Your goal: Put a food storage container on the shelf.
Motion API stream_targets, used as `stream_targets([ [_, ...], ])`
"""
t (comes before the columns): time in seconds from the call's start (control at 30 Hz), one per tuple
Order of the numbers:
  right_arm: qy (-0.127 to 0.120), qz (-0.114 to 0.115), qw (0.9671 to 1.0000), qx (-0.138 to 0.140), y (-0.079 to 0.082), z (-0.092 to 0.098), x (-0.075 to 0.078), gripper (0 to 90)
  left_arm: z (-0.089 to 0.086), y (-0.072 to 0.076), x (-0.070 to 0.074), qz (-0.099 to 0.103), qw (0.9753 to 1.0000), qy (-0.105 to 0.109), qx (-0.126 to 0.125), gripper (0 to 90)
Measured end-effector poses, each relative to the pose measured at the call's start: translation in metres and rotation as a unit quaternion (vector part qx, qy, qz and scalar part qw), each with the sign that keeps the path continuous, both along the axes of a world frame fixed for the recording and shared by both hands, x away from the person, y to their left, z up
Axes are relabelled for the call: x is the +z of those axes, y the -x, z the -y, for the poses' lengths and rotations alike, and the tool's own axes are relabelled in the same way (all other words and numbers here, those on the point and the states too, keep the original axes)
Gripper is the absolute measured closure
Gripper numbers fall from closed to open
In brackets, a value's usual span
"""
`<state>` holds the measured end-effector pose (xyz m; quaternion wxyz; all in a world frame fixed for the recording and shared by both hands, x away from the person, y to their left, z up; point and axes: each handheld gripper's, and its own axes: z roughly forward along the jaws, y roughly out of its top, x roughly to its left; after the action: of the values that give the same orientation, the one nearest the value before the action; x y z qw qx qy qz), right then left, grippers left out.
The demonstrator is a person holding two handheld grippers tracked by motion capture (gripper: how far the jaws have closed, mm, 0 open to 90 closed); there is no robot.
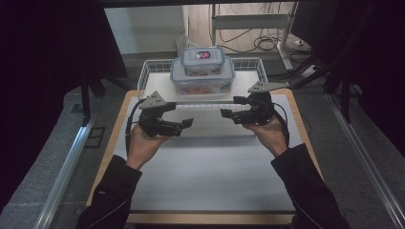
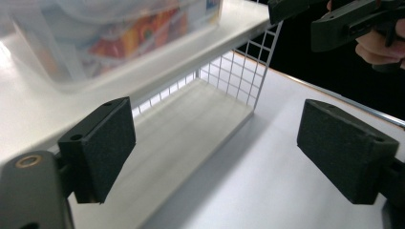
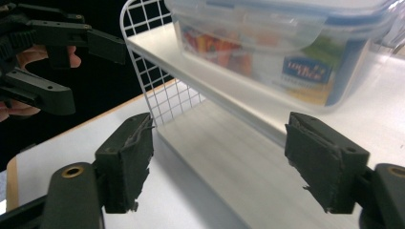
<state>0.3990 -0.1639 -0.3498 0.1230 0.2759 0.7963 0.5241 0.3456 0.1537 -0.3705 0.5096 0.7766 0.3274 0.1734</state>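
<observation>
At the left of the surface [image 1: 205,162], the left tool [image 1: 184,125] is hovering above the white top, gripped from below by the person's left hand [image 1: 143,143]. Its jaws are standing wide apart and gripping nothing; the left gripper view shows both pads [image 2: 102,143] bare, with the space under the shelf between them. The forearm is entering from the near edge and angling inward, so this tool is pointing right and slightly far.

Far centre, two stacked containers are sitting on the white wire-sided shelf [image 1: 248,78]. The large container [image 1: 203,81] is resting on the shelf board, and the small container [image 1: 203,61] is lying on its lid. Both are clear, stiff plastic with clip lids, probably smooth and somewhat slippery under the pads. Coloured contents are showing through the large one [image 3: 305,57], so it is probably the heavier. A hold across the two short end walls, one tool per end and just below the lid rim, appears safest; the upper box may slide if the stack tilts.

At the right, the right tool [image 1: 228,114] is mirroring the left, pointing left. Its jaws are likewise spread wide and empty, the worn pads [image 3: 131,162] framing the shelf edge. The right hand [image 1: 270,131] is holding it level, near the shelf front but apart from it.
</observation>
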Motion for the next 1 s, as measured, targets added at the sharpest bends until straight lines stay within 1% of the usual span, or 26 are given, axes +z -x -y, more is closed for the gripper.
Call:
stream_targets([
  [0.1, 0.004, 0.002, 1.0, 0.003, 0.006, 0.001, -0.005, 20.9, -0.003, 0.005, -0.005, -0.002, 1.0, 0.003, 0.001, 11.5],
  [0.23, 0.004, 0.003, 1.0, 0.003, 0.01, 0.002, -0.009, 17.9, -0.006, 0.013, -0.012, -0.004, 1.0, 0.006, 0.003, 10.6],
  [0.27, 0.006, 0.002, 1.0, 0.003, 0.012, 0.003, -0.009, 17.1, -0.007, 0.015, -0.014, -0.004, 1.0, 0.008, 0.003, 10.3],
  [0.3, 0.009, 0.007, 0.9999, 0.001, 0.016, 0.002, -0.012, 15.4, -0.007, 0.017, -0.015, -0.004, 1.0, 0.008, 0.003, 9.9],
  [0.47, 0.018, 0.012, 0.9998, 0.002, 0.023, 0.003, -0.017, 12.8, -0.01, 0.028, -0.025, 0.001, 0.9999, 0.012, 0.004, 9.1],
  [0.5, 0.024, 0.016, 0.9996, 0.002, 0.027, 0.003, -0.021, 11.9, -0.011, 0.033, -0.029, 0.002, 0.9999, 0.011, 0.006, 8.7],
  [0.53, 0.024, 0.016, 0.9996, 0.002, 0.027, 0.003, -0.021, 11.9, -0.011, 0.033, -0.029, 0.002, 0.9999, 0.011, 0.006, 8.3],
  [0.7, 0.037, 0.023, 0.999, 0.0, 0.034, 0.004, -0.03, 10.1, -0.012, 0.042, -0.04, 0.003, 0.9999, 0.005, 0.011, 7.1],
  [0.77, 0.038, 0.026, 0.9989, 0.001, 0.038, 0.005, -0.034, 9.7, -0.012, 0.045, -0.044, 0.001, 0.9999, 0.005, 0.011, 6.4],
  [0.87, 0.036, 0.024, 0.9991, 0.002, 0.04, 0.006, -0.036, 9.5, -0.012, 0.049, -0.05, -0.003, 0.9999, 0.007, 0.01, 6.2],
  [0.9, 0.035, 0.024, 0.9991, 0.002, 0.041, 0.007, -0.038, 9.4, -0.011, 0.05, -0.052, -0.003, 0.9999, 0.012, 0.011, 6.2],
  [1.0, 0.033, 0.022, 0.9992, 0.003, 0.045, 0.009, -0.043, 9.2, -0.011, 0.055, -0.06, 0.001, 0.9999, 0.01, 0.012, 5.9],
])
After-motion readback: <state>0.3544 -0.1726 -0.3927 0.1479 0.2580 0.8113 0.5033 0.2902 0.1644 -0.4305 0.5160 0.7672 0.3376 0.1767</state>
